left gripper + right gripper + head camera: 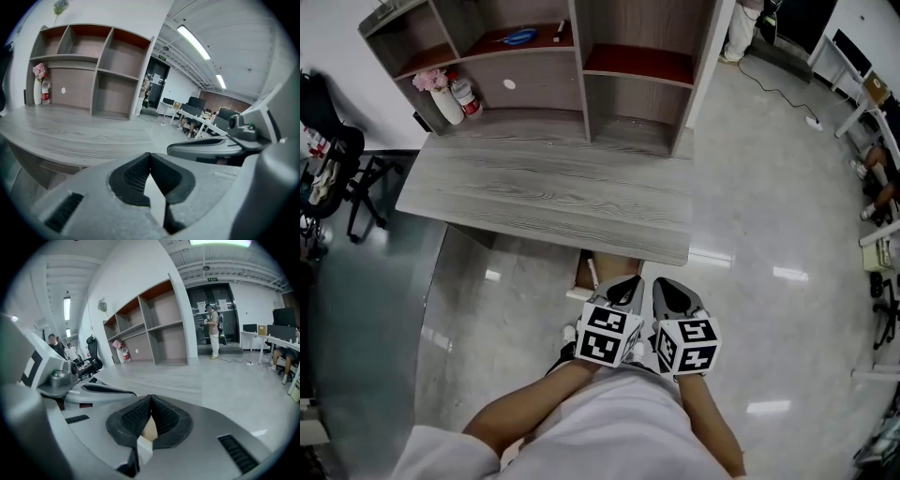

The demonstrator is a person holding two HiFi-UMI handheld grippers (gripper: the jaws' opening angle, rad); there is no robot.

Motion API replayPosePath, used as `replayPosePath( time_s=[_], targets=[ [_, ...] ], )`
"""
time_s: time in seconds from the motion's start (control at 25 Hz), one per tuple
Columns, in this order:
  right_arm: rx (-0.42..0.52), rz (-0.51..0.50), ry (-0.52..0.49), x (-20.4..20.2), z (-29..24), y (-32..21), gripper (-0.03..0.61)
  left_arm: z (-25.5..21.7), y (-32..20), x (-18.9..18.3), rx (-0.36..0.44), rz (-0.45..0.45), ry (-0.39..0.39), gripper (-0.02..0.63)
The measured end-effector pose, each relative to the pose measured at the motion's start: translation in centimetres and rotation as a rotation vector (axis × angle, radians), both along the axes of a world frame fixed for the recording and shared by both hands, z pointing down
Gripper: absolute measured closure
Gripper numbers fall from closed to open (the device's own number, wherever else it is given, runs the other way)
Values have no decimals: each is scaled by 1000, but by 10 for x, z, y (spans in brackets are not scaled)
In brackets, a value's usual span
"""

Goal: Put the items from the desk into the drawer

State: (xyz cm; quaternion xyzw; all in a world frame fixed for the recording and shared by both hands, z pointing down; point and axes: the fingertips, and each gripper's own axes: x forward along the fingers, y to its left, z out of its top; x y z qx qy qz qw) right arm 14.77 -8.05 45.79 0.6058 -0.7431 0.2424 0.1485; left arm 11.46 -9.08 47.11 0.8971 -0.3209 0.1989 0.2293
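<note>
The grey wood desk (544, 187) carries a shelf unit (581, 66) at its back. A white vase of pink flowers (441, 94) and a red bottle (467, 97) stand at the desk's far left, also in the left gripper view as the vase (37, 91) and bottle (45, 93). A blue item (520, 37) lies on an upper shelf. Under the desk's near edge shows a brown, drawer-like part (605, 267). My left gripper (626, 286) and right gripper (673, 291) hang side by side just in front of that edge, both shut with nothing held.
A black office chair (337, 169) stands left of the desk. Shiny grey floor (769, 187) spreads to the right, with a cable (783, 89) and more desks (862, 84) beyond. A person (213, 329) stands by the far door and others sit at desks.
</note>
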Motion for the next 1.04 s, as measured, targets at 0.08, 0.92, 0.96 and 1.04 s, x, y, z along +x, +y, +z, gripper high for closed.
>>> replayPosePath(
  time_s=[0.08, 0.92, 0.96, 1.04],
  targets=[
    [17, 4, 6, 10, -6, 2, 577, -3, 2, 7, 7, -3, 9, 611],
    [31, -13, -28, 18, -6, 1, 577, -5, 3, 16, 39, -15, -20, 611],
    [30, -13, -28, 18, -6, 1, 577, -4, 3, 17, 38, -14, -21, 611],
    [27, -12, -27, 18, -5, 1, 577, -3, 2, 17, 36, -12, -22, 611]
  ],
)
